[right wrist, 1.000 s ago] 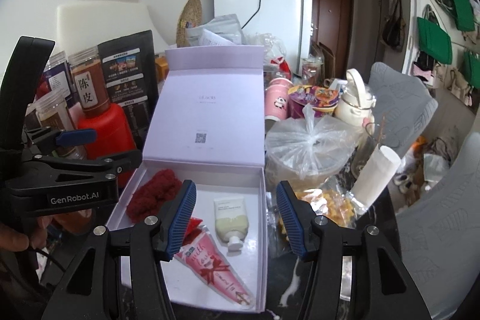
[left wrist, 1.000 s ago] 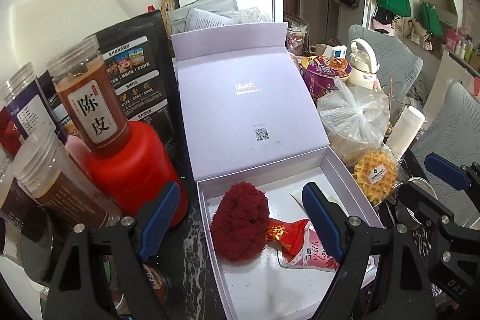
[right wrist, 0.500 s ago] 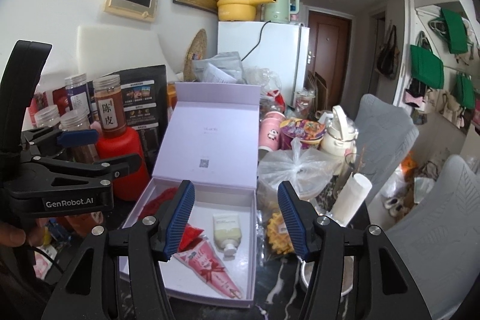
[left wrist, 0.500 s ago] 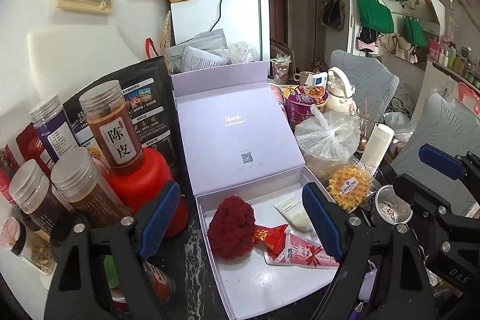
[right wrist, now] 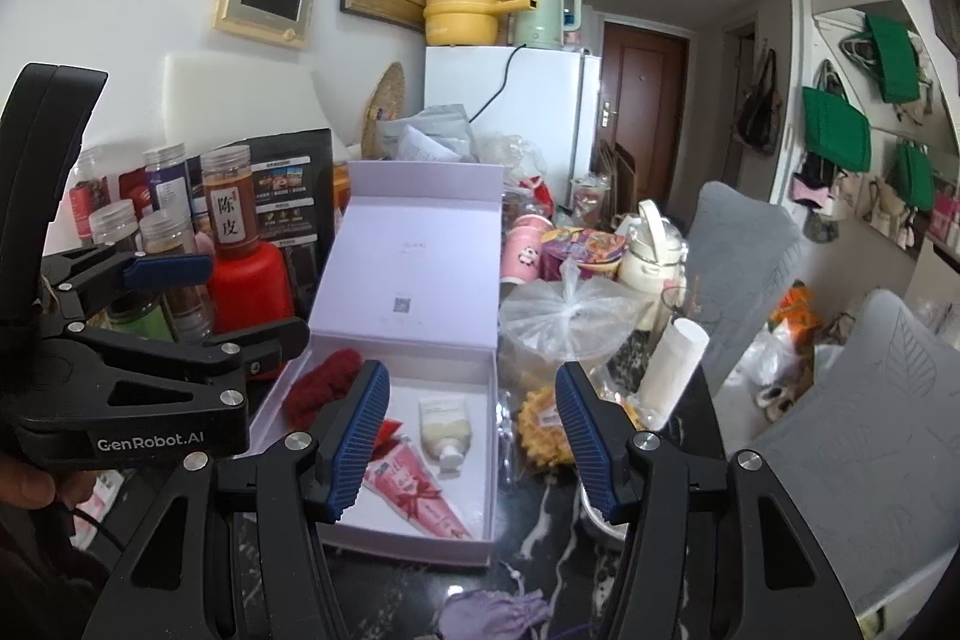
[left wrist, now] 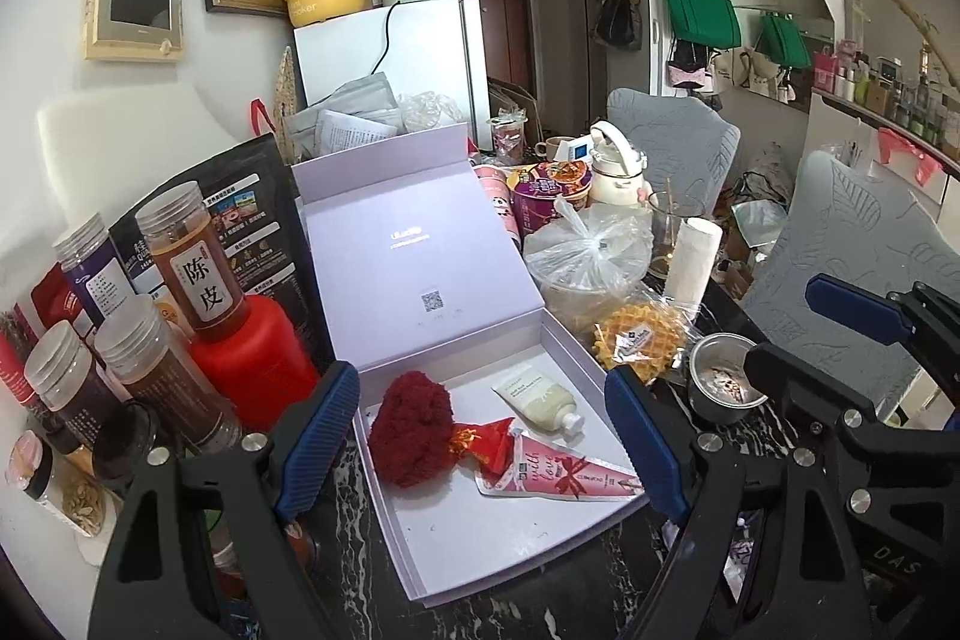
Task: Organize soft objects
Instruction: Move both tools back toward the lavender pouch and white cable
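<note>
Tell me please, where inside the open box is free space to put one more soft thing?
The box has bare floor along its near edge, in front of the red fluffy ball and the pink pouch. A smaller patch lies at the back, between the ball and the cream tube. Outside it is crowded: jars on the left, bagged snacks on the right.

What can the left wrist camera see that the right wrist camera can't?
Only the left wrist view shows the small metal cup beside the waffle snack, and the round tins at the far left. Only the right wrist view shows the purple pouch on the table in front of the box, and the brown door in full. Both show the open lilac box holding the red fluffy ball, cream tube and pink packet.
</note>
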`<state>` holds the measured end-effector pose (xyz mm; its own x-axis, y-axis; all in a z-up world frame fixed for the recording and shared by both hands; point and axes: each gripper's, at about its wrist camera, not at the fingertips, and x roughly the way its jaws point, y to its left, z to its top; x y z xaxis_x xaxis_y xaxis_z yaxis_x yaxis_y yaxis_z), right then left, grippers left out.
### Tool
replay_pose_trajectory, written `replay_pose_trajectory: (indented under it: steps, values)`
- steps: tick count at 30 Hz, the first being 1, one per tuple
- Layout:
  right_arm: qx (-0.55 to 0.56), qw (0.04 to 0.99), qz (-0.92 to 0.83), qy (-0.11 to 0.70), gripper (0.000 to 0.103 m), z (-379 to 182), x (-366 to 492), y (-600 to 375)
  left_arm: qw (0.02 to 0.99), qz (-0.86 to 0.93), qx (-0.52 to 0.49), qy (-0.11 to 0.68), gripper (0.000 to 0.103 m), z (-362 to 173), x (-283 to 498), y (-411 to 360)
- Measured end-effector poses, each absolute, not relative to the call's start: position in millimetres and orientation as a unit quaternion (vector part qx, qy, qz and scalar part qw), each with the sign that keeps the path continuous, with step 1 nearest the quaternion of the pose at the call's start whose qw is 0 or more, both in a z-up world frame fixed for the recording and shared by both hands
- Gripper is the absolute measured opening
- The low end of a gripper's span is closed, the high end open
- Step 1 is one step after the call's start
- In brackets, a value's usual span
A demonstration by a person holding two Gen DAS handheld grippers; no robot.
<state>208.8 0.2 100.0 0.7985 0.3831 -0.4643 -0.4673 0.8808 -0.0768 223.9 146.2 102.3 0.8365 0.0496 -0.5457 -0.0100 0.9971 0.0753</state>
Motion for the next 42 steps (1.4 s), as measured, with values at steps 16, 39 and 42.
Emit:
replay_pose_trajectory:
  steps: [16, 39, 42]
  values:
    - [-0.089, 0.951, 0.201, 0.217, 0.06, 107, 144, -50, 0.961, -0.039, 0.049, 0.269, 0.084, 108, 156, 90]
    - [-0.057, 0.949, 0.161, 0.265, 0.064, 48, 98, -100, 0.943, -0.11, 0.053, 0.308, 0.084, 57, 120, 50]
    - [-0.055, 0.952, 0.142, 0.264, 0.066, 39, 92, -105, 0.941, -0.116, 0.058, 0.313, 0.084, 47, 121, 47]
